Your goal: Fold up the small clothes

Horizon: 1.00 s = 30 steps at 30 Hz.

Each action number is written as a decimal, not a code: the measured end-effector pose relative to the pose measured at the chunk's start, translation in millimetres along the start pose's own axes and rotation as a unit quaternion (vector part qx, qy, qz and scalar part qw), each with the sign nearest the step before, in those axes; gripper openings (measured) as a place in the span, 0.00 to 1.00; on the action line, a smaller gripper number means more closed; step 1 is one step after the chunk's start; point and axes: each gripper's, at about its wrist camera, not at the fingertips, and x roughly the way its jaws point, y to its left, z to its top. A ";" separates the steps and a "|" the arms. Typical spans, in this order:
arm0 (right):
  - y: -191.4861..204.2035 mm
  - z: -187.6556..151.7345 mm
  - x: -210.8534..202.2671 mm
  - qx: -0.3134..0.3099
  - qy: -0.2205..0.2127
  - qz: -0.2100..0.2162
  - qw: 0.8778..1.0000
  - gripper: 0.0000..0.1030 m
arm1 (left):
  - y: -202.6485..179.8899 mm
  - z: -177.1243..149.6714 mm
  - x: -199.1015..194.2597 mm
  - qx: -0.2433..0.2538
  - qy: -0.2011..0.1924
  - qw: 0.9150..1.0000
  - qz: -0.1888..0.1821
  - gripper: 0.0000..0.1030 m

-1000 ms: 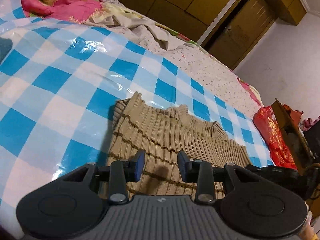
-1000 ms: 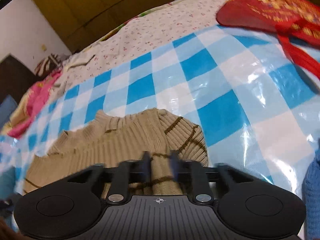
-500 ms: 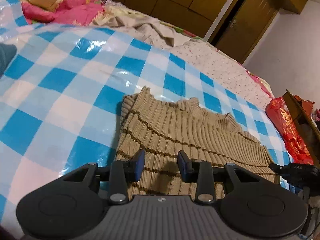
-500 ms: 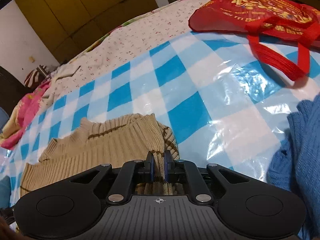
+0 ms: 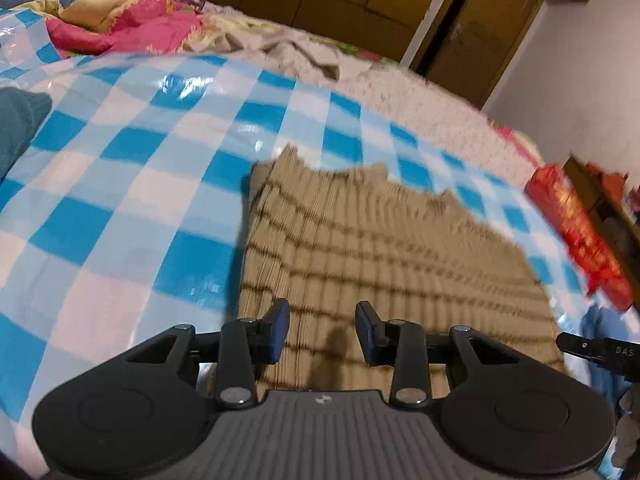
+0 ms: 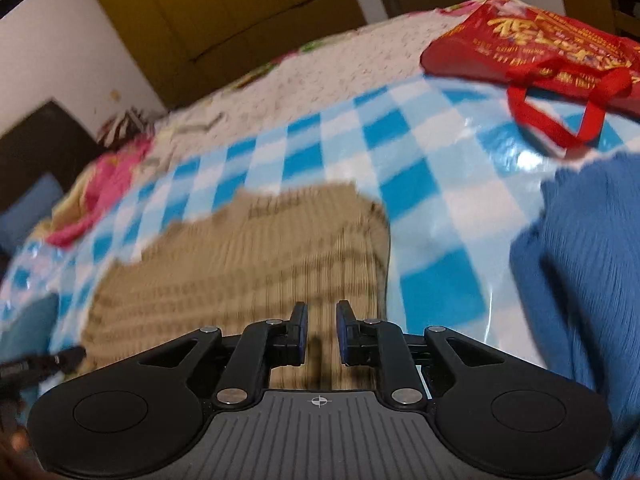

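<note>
Both views blur; my sweater's (image 5: 372, 256) stripes smear and its near hem hides behind my claws. Left claw (image 5: 322, 331) stays spread; right claw (image 6: 321, 333) has let go, now parted over it on the bed (image 5: 120, 184).

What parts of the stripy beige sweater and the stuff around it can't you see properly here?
- Beige ribbed knit sweater with brown stripes: its near hem is hidden behind the left gripper in the left wrist view and the right gripper in the right wrist view; motion blur smears its knit in both.
- Red printed carrier bag: lettering too blurred to read.
- Blue knit garment: cut off by the right edge, right wrist view.
</note>
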 end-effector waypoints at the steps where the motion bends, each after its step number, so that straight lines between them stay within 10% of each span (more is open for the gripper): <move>1: 0.2 -5.9 6.0 -0.008 0.013 -0.015 1.000 0.17 | -0.8 -3.2 1.6 0.008 0.004 1.000 0.013 0.44; 30: 4.2 -44.8 -21.8 0.017 0.016 -0.026 0.999 0.19 | -27.1 -37.5 -20.7 0.066 0.019 0.994 0.089 0.45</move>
